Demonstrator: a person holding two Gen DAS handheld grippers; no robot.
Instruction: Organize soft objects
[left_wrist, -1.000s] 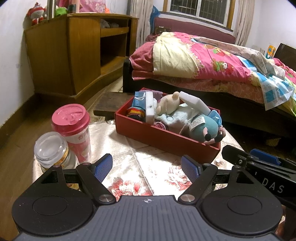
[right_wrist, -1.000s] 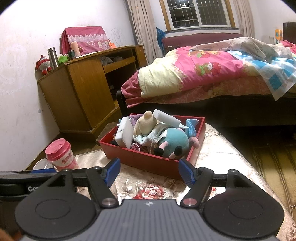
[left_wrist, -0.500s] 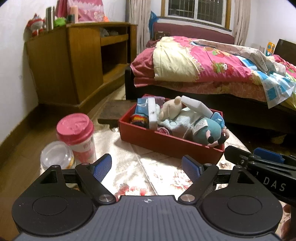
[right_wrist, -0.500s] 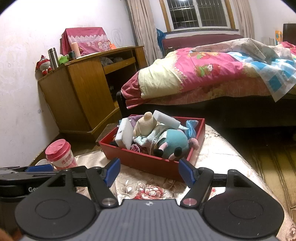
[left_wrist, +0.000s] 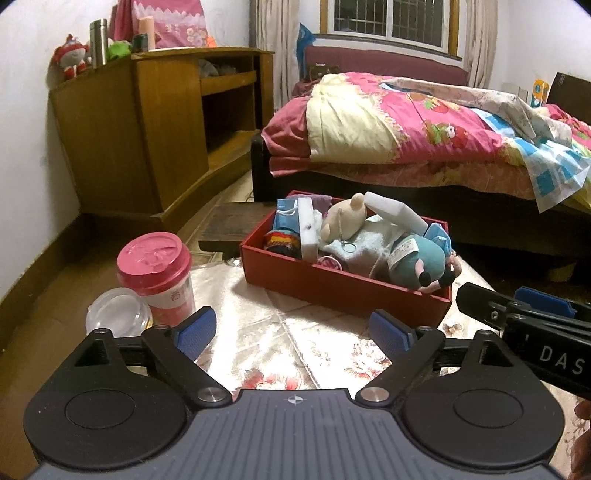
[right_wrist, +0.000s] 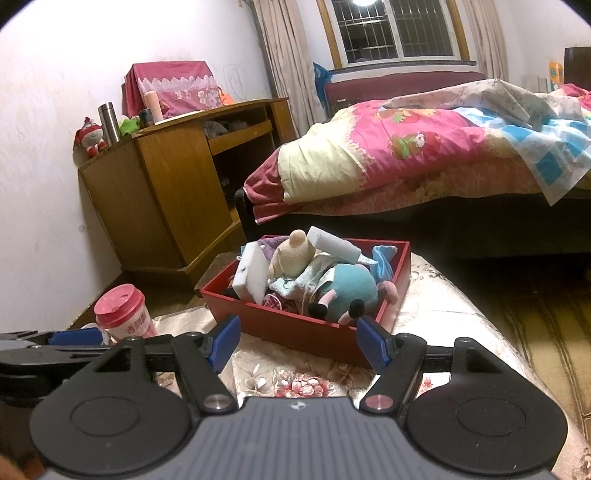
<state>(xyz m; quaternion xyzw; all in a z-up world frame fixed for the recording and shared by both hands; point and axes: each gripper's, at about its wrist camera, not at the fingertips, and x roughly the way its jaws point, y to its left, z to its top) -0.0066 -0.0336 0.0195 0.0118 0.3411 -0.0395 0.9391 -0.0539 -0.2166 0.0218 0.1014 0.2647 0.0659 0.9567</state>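
Left gripper (left_wrist: 293, 334) over near worktop (left_wrist: 295, 339) edge, fingers spreading, nothing between. Right gripper (right_wrist: 295, 345) alongside, fingers apart, empty. Red box (left_wrist: 332, 284) at far edge, heaped with plush toys (left_wrist: 417, 260) and sponges.

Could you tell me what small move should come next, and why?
Probably ease both grippers back: the red box already holds the soft toys, nothing soft lies loose on the cloth, the left gripper is opening empty, and the right gripper is empty.
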